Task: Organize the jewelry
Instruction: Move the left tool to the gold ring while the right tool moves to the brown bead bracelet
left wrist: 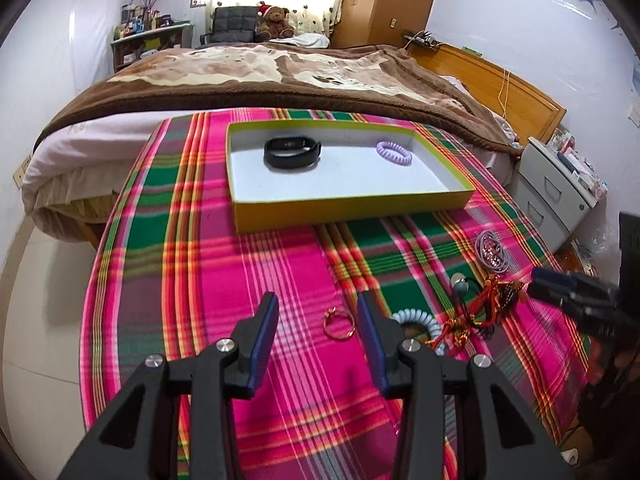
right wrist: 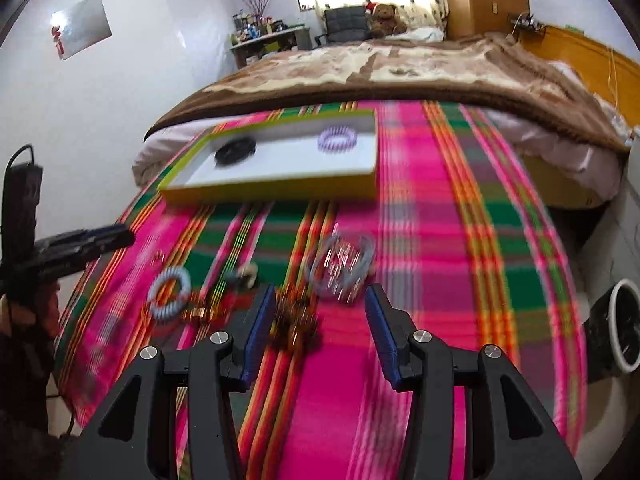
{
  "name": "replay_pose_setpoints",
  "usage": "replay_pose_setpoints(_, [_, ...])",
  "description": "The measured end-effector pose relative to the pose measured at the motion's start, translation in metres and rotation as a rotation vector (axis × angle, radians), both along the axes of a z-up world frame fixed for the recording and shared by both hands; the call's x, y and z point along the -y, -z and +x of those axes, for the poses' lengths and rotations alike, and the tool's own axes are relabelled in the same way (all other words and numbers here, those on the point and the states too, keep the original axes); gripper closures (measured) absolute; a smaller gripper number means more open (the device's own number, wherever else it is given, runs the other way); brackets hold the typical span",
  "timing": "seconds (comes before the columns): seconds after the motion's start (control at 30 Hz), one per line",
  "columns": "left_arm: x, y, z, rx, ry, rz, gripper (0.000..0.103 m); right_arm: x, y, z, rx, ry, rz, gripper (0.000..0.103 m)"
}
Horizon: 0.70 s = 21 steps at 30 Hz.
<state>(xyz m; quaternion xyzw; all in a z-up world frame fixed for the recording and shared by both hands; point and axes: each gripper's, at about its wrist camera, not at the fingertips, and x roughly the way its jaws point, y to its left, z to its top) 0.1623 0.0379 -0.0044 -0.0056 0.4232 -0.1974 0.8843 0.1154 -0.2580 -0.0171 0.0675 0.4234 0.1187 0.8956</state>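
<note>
Lying on plaid cloth (left wrist: 224, 280), gold ring (left wrist: 339, 323), thin, round, shiny

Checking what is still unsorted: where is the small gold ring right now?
In the left wrist view the small gold ring lies on the plaid cloth, in front of the open left jaws, just left of the pale blue spiral hair tie.

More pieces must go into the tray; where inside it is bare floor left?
Tray: bare white floor between black band and purple coil, and along the whole near wall. Crowded: the cloth by the right gripper.
</note>
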Motion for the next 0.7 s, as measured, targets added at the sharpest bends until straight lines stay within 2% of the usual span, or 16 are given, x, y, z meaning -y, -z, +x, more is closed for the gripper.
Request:
replay_pose_setpoints(0.13, [-0.001,0.005,-0.004,-0.009,-0.004,0.005,0.061,-0.011,0.007,-0.005,0.017,-0.042,-0.004,0.056])
replay_pose_setpoints(0.23, [-0.002,0.008,-0.005,-0.018,-0.007,0.005,0.061,-0.020,0.015,0.001,0.004,-0.042,-0.058,0.056])
replay_pose_setpoints(0.37, [-0.004,0.012,-0.004,-0.027,-0.015,0.005,0.060,-0.022,0.023,0.005,-0.021,-0.043,-0.068,0.056])
replay_pose_setpoints(0.4, [-0.005,0.012,-0.003,-0.030,-0.017,0.005,0.060,-0.022,0.022,0.003,-0.014,-0.046,-0.070,0.061])
replay_pose_setpoints(0.43, [-0.005,0.013,-0.002,-0.035,-0.015,0.002,0.061,-0.021,0.021,0.002,-0.008,-0.046,-0.071,0.072])
replay_pose_setpoints(0.5, [-0.005,0.015,0.000,-0.040,-0.015,0.001,0.061,-0.020,0.019,-0.001,0.009,-0.035,-0.078,0.083])
replay_pose_setpoints(0.7, [0.004,0.020,0.003,-0.056,0.022,0.022,0.061,-0.017,0.009,-0.008,0.059,-0.012,-0.106,0.085])
